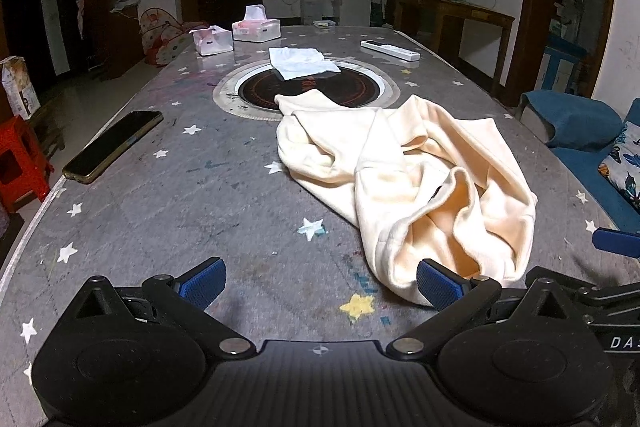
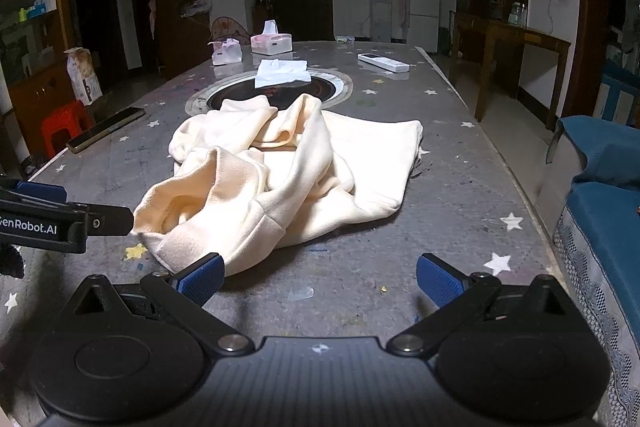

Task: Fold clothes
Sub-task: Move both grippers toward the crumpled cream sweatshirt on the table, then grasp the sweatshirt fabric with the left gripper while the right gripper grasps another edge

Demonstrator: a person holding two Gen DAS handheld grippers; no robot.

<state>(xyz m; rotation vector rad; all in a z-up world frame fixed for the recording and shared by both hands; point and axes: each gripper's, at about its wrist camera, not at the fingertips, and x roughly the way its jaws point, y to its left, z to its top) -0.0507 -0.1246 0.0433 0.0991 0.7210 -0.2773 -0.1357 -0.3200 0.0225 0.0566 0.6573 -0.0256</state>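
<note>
A cream garment (image 1: 404, 171) lies crumpled on the grey star-patterned table (image 1: 160, 211), reaching from the round black hob toward the near edge. My left gripper (image 1: 320, 281) is open just above the table. Its right pad (image 1: 436, 285) sits at the garment's near hem and its left pad over bare table. In the right wrist view the same garment (image 2: 280, 175) lies ahead and to the left. My right gripper (image 2: 320, 279) is open with nothing between its fingers. Its left pad (image 2: 202, 279) is close to the garment's near edge. The left gripper's body (image 2: 52, 219) shows at the left.
A phone (image 1: 112, 145) lies at the table's left edge. A folded white cloth (image 1: 300, 63) rests on the round hob (image 1: 308, 91). Two tissue boxes (image 1: 256, 27) and a white remote (image 1: 390, 49) sit at the far end. A blue sofa (image 2: 604, 195) borders the right side, a red stool (image 1: 20, 159) the left.
</note>
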